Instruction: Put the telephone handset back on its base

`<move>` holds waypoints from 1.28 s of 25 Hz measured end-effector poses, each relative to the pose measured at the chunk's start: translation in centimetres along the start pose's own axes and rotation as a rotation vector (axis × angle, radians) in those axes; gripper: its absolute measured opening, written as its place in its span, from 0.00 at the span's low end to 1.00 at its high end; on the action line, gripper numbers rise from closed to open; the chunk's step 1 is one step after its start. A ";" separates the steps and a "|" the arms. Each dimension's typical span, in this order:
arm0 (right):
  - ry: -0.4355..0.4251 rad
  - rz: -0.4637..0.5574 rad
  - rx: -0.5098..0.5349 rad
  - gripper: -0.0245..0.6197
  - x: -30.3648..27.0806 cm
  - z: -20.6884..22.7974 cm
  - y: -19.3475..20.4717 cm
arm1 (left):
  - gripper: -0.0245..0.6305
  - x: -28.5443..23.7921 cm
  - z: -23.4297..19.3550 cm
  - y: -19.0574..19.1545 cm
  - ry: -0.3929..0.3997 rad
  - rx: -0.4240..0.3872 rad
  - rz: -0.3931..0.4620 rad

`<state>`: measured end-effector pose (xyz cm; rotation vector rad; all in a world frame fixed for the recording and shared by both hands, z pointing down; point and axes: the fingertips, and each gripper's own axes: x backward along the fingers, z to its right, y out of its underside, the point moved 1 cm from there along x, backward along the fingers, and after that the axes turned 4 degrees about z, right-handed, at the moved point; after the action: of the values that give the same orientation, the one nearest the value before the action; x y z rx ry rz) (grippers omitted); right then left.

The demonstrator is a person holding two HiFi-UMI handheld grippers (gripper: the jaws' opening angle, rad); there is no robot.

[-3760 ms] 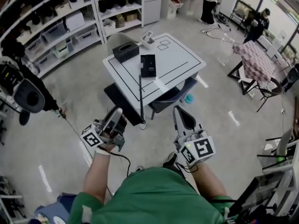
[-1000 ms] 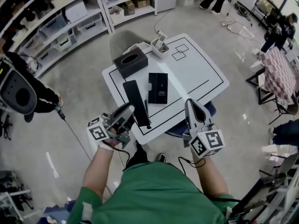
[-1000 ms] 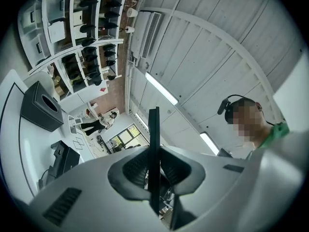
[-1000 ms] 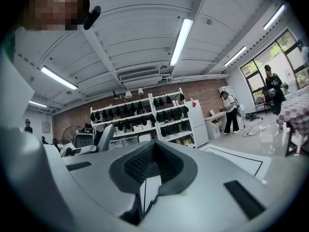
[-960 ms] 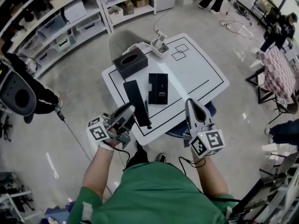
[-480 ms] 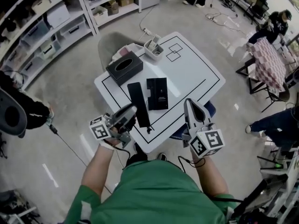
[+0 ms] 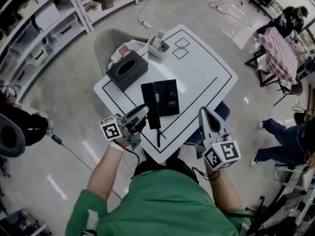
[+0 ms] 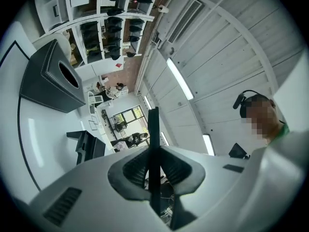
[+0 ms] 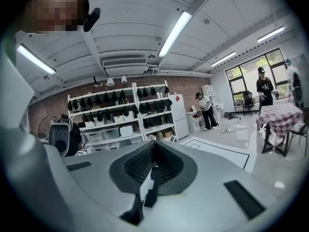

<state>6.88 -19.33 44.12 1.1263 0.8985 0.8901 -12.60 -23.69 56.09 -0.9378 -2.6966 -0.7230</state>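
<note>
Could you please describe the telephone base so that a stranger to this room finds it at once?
Find the white table marked with black lines; near its middle lies the telephone base, a flat black rectangle. The black tissue box beyond it is taller, with an oval opening, and the handset at its left side is much narrower.

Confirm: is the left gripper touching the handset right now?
Touching. The left gripper view shows the left gripper with its jaws closed on the thin black handset, which is seen edge-on between them.
</note>
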 end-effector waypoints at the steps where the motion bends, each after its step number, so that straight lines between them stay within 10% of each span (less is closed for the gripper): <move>1: 0.002 -0.005 -0.005 0.07 -0.2 0.4 0.3 | 0.16 -0.2 -0.7 0.1 -0.007 0.000 -0.009; 32: 0.075 -0.109 -0.117 0.07 -2.8 9.9 3.4 | 0.16 -3.1 -15.5 3.8 -0.225 0.037 -0.140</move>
<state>14.53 -24.68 49.64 0.9397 0.9477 0.8884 -7.46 -30.64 69.86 -0.8760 -2.9860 -0.6250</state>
